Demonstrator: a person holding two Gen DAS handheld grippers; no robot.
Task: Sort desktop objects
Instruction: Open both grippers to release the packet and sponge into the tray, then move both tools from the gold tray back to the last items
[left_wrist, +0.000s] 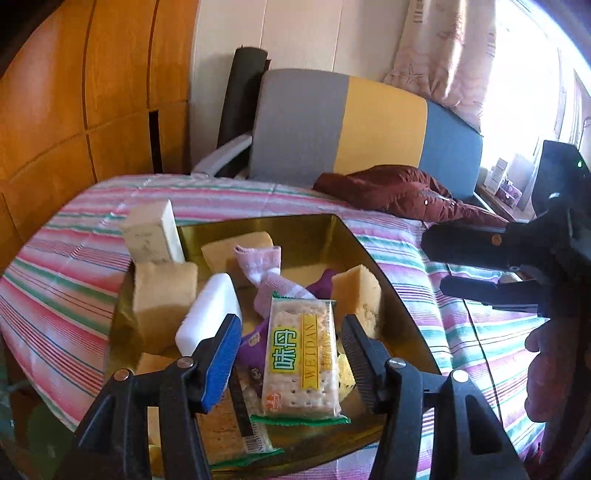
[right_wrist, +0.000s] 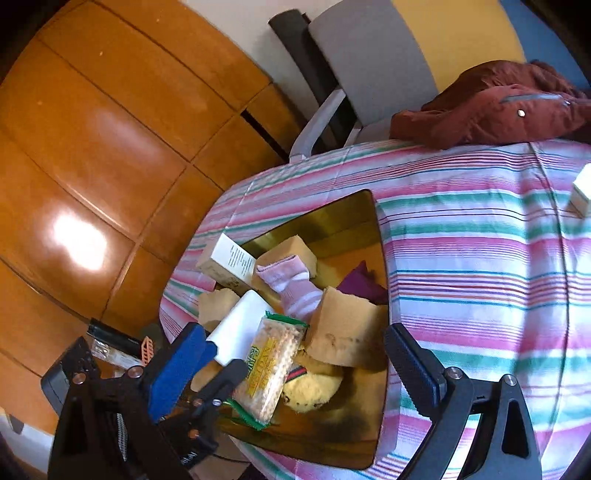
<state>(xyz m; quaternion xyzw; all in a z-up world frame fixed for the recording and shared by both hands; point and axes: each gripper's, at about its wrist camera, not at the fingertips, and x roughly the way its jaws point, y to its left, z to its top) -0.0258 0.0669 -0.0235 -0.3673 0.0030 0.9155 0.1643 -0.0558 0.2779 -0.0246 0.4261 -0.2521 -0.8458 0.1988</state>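
Cracker packet (left_wrist: 301, 354) stands tilted in the gold tray (left_wrist: 321, 229) on the striped tabletop (left_wrist: 424, 266), between the left tongs (left_wrist: 291, 354), half open and clear of it; light, crinkly and brittle, so pinch the long edges gently; right tongs (right_wrist: 295, 365) gape wide, empty

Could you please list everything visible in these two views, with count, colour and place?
tray: one, gold, on striped cloth
sponge blocks: at least three, tan, in tray
cracker packet: one, green-edged, between left jaws, untouched
white block: one, in tray
sock: one, pink-white, in tray
small box: one, cream, at the tray's left edge
jacket: one, maroon, far edge
chair: one, grey-yellow-blue, behind the table
left gripper: open
right gripper: open
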